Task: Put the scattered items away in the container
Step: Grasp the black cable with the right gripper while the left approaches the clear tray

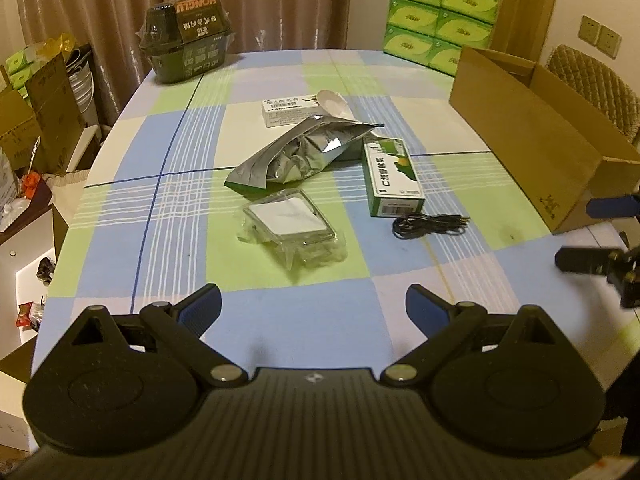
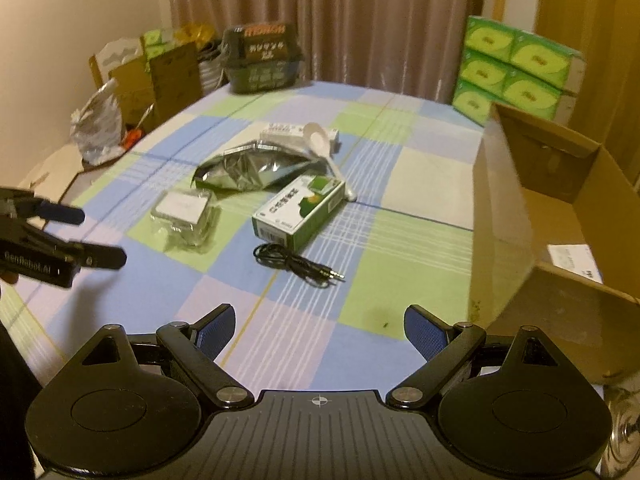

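Both fingers of the left gripper (image 1: 313, 307) stand wide apart with nothing between them, above bare checked tablecloth (image 1: 280, 320) at the near edge. Right gripper (image 2: 319, 330) likewise spread wide and empty, above the near cloth, just left of the cardboard box (image 2: 516, 216).

Scattered items sit mid-table in one cluster. Silver foil pouch (image 1: 298, 152) lies at centre, crumpled. White medicine box (image 1: 286, 110) is beyond it, with a white plastic scoop (image 1: 332, 102) resting against its right end. Green-and-white carton (image 1: 392, 178) lies just right of the pouch, long side running near to far. Clear plastic pack (image 1: 290, 224) with a white insert lies nearer than the pouch, close to it; whether they touch is unclear. Black audio cable (image 1: 430, 224) is loosely coiled just near of the carton's near end, plug pointing right.

Cardboard box stands open on the right side of the table, its left wall upright and a white label on its inner floor. Open cloth runs between the cable and the box wall, and along the whole near strip.

Far edge: dark plastic-wrapped tub (image 1: 186, 36) at far left, stacked green tissue packs (image 1: 440, 20) at far right behind the box. Left table edge curves away, with cartons and bags on the floor beyond.
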A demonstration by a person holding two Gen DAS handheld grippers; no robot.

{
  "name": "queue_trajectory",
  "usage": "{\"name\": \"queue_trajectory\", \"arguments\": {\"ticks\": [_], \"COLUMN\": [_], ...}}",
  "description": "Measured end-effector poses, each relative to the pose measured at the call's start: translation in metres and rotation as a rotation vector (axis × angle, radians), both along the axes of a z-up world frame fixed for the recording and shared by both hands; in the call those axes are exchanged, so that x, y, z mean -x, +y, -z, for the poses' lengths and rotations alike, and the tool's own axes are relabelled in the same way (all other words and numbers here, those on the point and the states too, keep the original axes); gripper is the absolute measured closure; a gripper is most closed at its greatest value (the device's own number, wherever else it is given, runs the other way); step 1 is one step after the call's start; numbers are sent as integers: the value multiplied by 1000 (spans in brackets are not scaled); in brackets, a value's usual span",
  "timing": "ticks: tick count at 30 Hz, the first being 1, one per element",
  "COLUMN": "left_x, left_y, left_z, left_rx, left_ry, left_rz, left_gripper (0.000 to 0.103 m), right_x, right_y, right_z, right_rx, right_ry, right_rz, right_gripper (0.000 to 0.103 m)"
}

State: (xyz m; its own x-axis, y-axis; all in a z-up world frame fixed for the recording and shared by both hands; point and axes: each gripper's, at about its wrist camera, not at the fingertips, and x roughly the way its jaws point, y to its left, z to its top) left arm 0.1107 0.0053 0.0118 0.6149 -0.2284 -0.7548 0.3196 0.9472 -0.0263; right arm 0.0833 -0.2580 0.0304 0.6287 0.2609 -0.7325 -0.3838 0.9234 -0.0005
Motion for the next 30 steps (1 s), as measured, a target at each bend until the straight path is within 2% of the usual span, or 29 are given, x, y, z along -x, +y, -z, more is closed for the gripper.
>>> {"name": "queue_trajectory", "arguments": {"ticks": [15,19,23,25,27,30], "left_x": [-51,-62,-69,-72,-75,-76], "left_y": [-26,-32,-31,-30,-28,-24], "left_z": [47,63,70,72,74,75], "left_rx": [12,9,34,44,44,47], "left_ry": [-7,-1,-8,-23,-22,-30], "left_rz": [-102,-133,-173,-179,-182,-175], "left_gripper": [8,21,24,30,38,48], "right_x": [-55,-67,-76,-81,-88,-98], "right_y": [9,10,14,17,21,29], "right_z": [48,58,67,69,71,75], "right_rx": [65,78,90,95,104,117], "right_ry": [50,49,44,37,29,20], "right_rz": [-79,-122,-176,-207,-247,-298], "right_gripper": [14,14,14,15,26,31]}}
